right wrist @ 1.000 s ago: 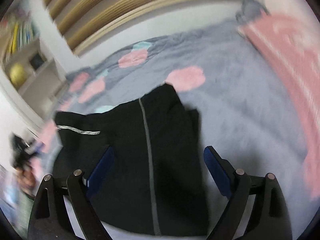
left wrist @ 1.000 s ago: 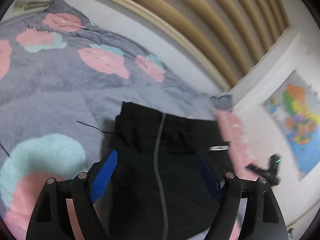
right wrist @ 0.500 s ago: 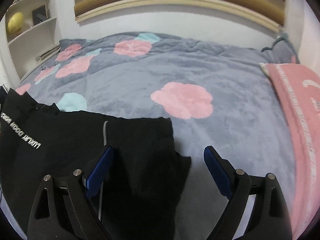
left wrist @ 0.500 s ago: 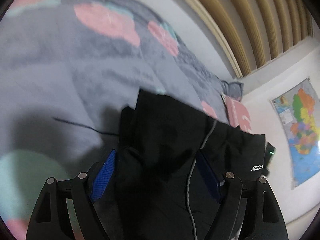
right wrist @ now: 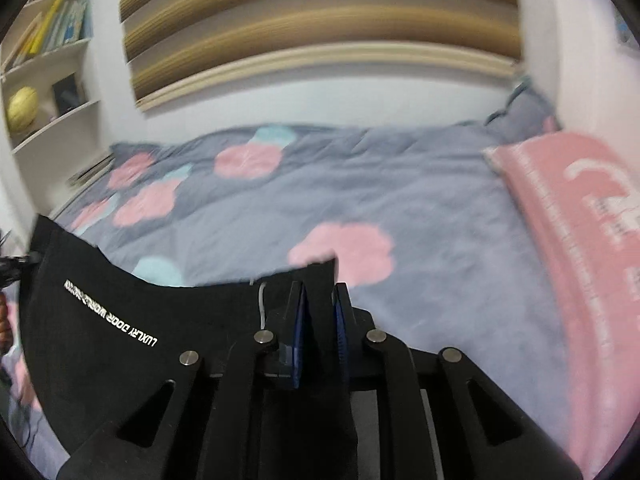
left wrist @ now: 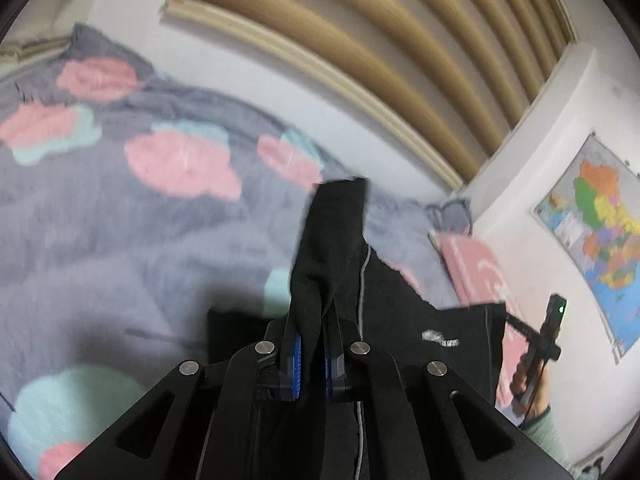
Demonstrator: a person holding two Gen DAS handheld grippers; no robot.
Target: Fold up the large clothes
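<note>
A black garment [left wrist: 400, 320] with a grey stripe and white lettering is lifted off the grey bedspread [left wrist: 100, 232]. My left gripper [left wrist: 310, 354] is shut on one edge of it; a flap of black cloth stands up between its blue pads. My right gripper [right wrist: 318, 332] is shut on another edge of the same garment [right wrist: 120, 340], which stretches to the left with white lettering showing. The far end of the cloth hangs out of view below both grippers.
The bedspread [right wrist: 400, 208] has pink and teal flower patches. A pink pillow [right wrist: 580, 220] lies at the right. A wooden slatted headboard [right wrist: 320, 20] stands behind, shelves [right wrist: 44, 60] at the left, a wall map [left wrist: 600, 232] at the right.
Both grippers were open above the black garment lying on the bed. Both have closed on its edges and raised it off the bedspread.
</note>
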